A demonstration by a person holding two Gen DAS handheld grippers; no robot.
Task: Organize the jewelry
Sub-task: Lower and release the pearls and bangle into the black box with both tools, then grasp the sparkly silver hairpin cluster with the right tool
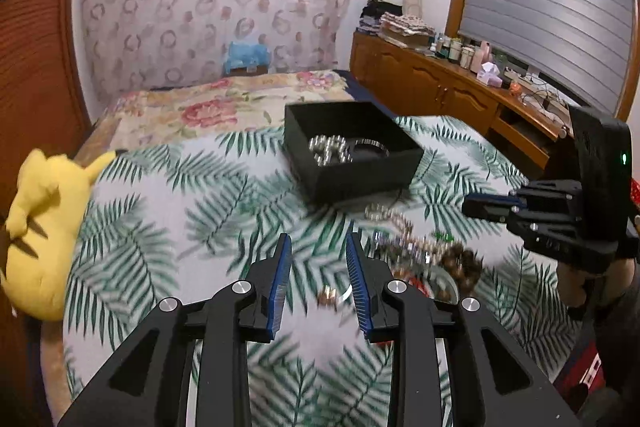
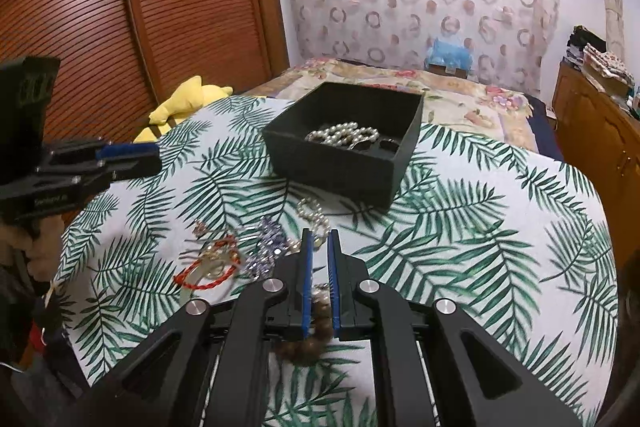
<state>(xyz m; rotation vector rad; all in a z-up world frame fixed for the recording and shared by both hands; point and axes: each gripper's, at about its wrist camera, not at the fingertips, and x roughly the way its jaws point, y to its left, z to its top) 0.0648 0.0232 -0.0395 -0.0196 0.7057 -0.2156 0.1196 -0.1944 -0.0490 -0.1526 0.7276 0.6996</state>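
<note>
Both pairs of jaws told different stories: the right gripper point(image 2: 319, 247) had its blue pads drawn narrow onto a brown beaded bracelet point(image 2: 316, 331), caught far back near the roots of the fingers, while the left gripper point(image 1: 318, 247) stood with its jaws wide and nothing between them. The bracelet hung low in the right wrist view, part of its loop sagging below the pads, so the likeliest trouble seemed to be a slip: round, hard beads gripped on so little of their length could roll out on the way to the black box point(image 2: 408, 143), or the dangling part could snag the near wall of the box. The bedspread point(image 2: 480, 227), soft and uneven, would let dropped beads sink into a fold. The remaining jewelry lay in a loose heap near the front edge of the bedspread, just short of the box: a red cord bracelet point(image 2: 208, 277), a string of pale purple beads point(image 2: 266, 247), and a pearl strand point(image 2: 314, 215), touching and overlapping, so pulling one might drag the others. Inside the box a pearl necklace point(image 2: 344, 135) lay coiled beside a dark ring-shaped piece, too small to name. The left wrist view was blurred, and a small gold piece point(image 1: 327, 297) lay between its fingers on the cloth.
</note>
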